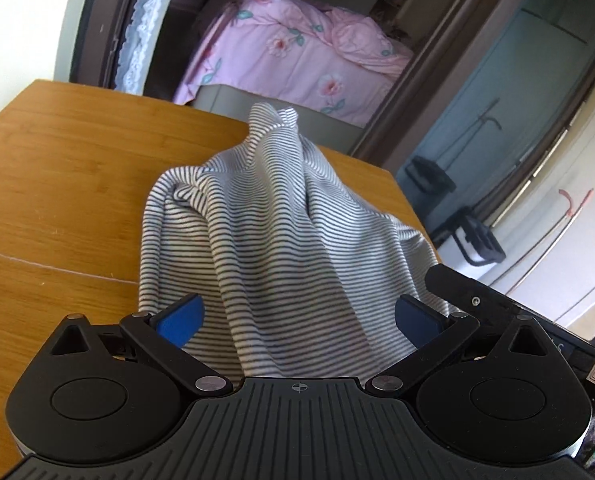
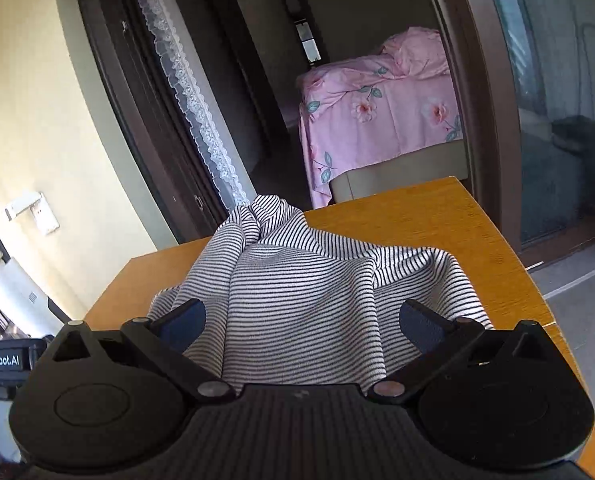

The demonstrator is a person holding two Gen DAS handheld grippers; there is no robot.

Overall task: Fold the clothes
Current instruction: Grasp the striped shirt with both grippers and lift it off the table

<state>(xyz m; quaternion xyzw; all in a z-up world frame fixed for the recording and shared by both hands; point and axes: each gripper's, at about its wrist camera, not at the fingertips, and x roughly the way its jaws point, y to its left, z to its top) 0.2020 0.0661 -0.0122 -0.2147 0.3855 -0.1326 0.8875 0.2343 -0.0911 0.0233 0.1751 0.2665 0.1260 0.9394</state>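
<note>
Only the left wrist view shows the right claw beside the left claw; both stand apart, unclamped. The striped garment lies bunched and creased on the wooden bench, rising to a peak.

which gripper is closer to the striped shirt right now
Neither clearly. The left gripper and the right gripper both hang open with the striped shirt bunched between their fingers on the wooden table, each about equally near.

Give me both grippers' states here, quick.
Left gripper: open, jaws spread around the striped garment, not clamped.
Right gripper: open, garment between its jaws, not clamped.
</note>
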